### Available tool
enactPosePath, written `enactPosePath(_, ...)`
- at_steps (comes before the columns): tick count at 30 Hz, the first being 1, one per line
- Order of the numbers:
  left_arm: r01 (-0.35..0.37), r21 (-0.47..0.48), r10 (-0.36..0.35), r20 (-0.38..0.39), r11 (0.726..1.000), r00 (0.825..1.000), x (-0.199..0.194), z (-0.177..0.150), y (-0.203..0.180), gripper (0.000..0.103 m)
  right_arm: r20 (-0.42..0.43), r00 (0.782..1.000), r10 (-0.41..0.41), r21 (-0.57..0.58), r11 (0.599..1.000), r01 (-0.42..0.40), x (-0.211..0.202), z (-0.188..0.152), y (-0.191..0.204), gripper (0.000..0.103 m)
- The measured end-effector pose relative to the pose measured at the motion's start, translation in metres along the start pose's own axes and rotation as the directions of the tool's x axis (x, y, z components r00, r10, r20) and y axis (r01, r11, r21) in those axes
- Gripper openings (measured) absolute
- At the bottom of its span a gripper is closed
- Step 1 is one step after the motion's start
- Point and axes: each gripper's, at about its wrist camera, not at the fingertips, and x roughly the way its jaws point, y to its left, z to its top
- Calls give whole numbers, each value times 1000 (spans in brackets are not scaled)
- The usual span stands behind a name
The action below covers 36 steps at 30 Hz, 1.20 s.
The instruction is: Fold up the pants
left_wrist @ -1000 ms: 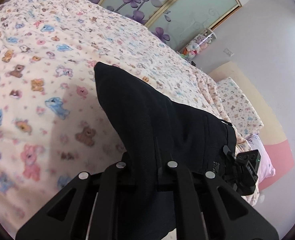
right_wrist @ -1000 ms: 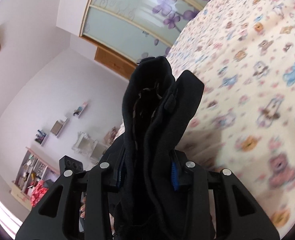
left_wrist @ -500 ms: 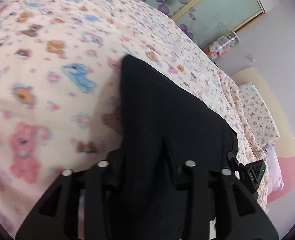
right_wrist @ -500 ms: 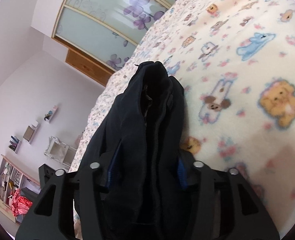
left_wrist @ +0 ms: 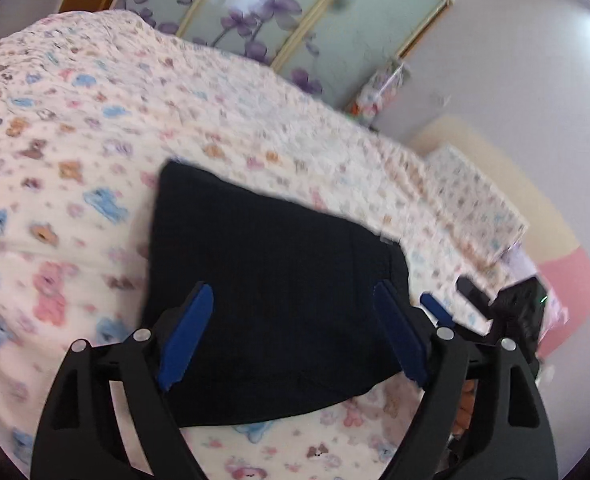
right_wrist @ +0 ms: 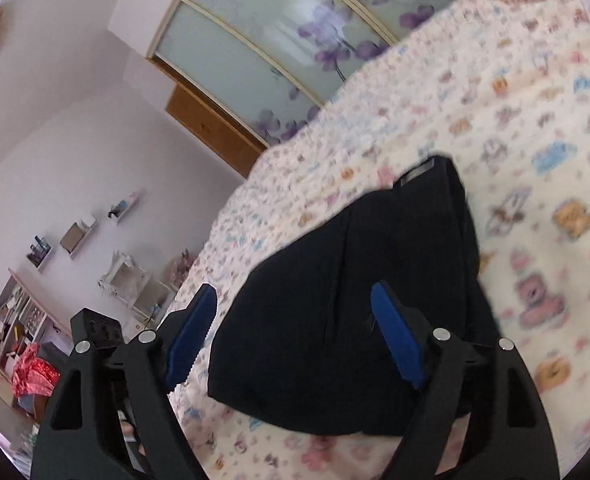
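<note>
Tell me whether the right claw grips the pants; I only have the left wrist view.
Observer: No. The right claw is opening. The black pants lie between its blue pads, which do not press on them.
Operator: What lies beyond the bed on that side?
Observer: A wall with small shelves.
Operator: Anything lower down there?
Observer: Something shiny and red sits low by a shelving unit; I cannot tell what it is.
</note>
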Motion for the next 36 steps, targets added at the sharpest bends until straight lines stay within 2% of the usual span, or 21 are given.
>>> enactPosePath(2,-17,-9,17,-31,1000,999,10,-7,3,83,-25,999,-24,30,999,24,8,-2,-8,82)
enactPosePath(4,-66,-37,62,-92,997,994,28,-14,16,82,-80,992,-97,42,994,101,21,-5,-20,83)
enactPosePath(6,-65,-99,51,-145,993,988,43,-19,33,75,-89,989,-116,23,993,119,27,-8,-30,83)
enactPosePath(9,-10,-193,-13,-119,981,993,47,-21,48,75,-84,984,-156,-52,987,152,32,-14,-24,84)
enactPosePath(11,-2,-213,-21,-107,977,994,49,-21,52,75,-76,982,-173,-116,980,164,37,-19,-19,89)
enactPosePath(14,-48,-114,37,-98,992,995,50,-24,39,76,-56,984,-167,-170,973,155,42,-22,-18,96)
enactPosePath(16,-105,-1,104,-80,994,991,47,-31,19,80,-49,987,-152,-174,975,141,41,-20,-16,98)
enactPosePath(17,-126,32,128,-68,991,989,42,-33,13,85,-45,988,-145,-171,976,136,36,-22,-15,98)
enactPosePath(18,-171,87,175,-35,981,984,33,-39,1,92,-38,990,-138,-163,978,130,29,-21,-15,98)
enactPosePath(20,-226,157,225,26,961,974,20,-48,-12,97,-14,989,-147,-141,979,144,22,-19,-11,98)
enactPosePath(22,-294,240,271,122,925,955,1,-62,-28,101,28,981,-190,-138,972,192,14,-18,-7,102)
enactPosePath(27,-420,288,363,232,861,903,-27,-85,-48,101,134,938,-319,-201,918,341,-14,-30,11,102)
enactPosePath(29,-478,281,413,261,832,873,-36,-95,-51,101,179,912,-370,-241,882,405,-24,-37,20,102)
enactPosePath(33,-524,253,455,285,813,844,-53,-114,-52,101,279,850,-448,-316,793,521,-43,-55,41,102)
enactPosePath(36,-528,219,456,305,821,836,-68,-129,-54,101,328,824,-461,-350,751,560,-51,-68,53,102)
